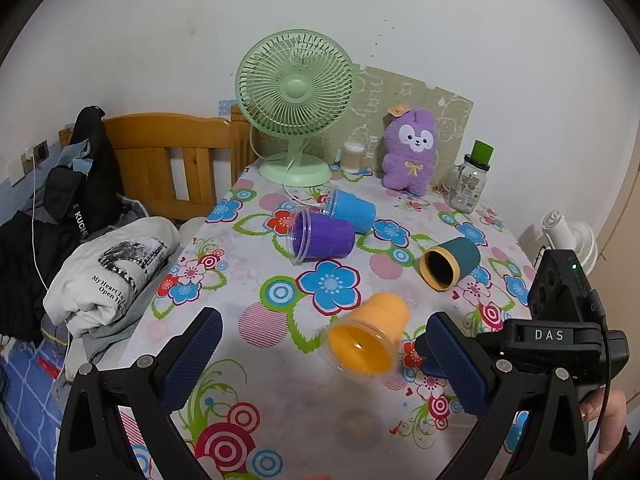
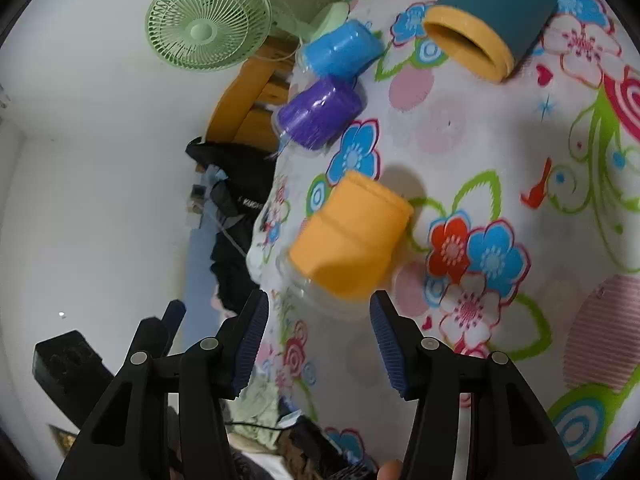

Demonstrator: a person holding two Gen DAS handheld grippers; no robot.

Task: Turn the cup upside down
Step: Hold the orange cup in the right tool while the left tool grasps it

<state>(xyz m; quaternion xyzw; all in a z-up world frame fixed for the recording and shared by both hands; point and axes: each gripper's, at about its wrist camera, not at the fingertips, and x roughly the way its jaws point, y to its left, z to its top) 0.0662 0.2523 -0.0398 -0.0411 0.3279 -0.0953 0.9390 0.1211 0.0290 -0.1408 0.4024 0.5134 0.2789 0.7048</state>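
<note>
Now orange plastic cup point(image 2: 350, 240) lies sideways on floral-cloth desk point(image 2: 500, 140); right gripper point(image 2: 318, 340) and left gripper point(image 1: 324, 354) jaws apart, empty; we straddle cup mid-body squarely before closing.

Orange cup point(image 1: 367, 334) point(image 2: 350, 236) tilted on side, blurred, over floral tablecloth.

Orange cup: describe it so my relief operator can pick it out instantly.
On the floral tablecloth, nearest both open grippers, lies the orange cup on its side, mouth towards the left wrist camera. It alone is all orange; the teal cup has only an orange rim.
</note>
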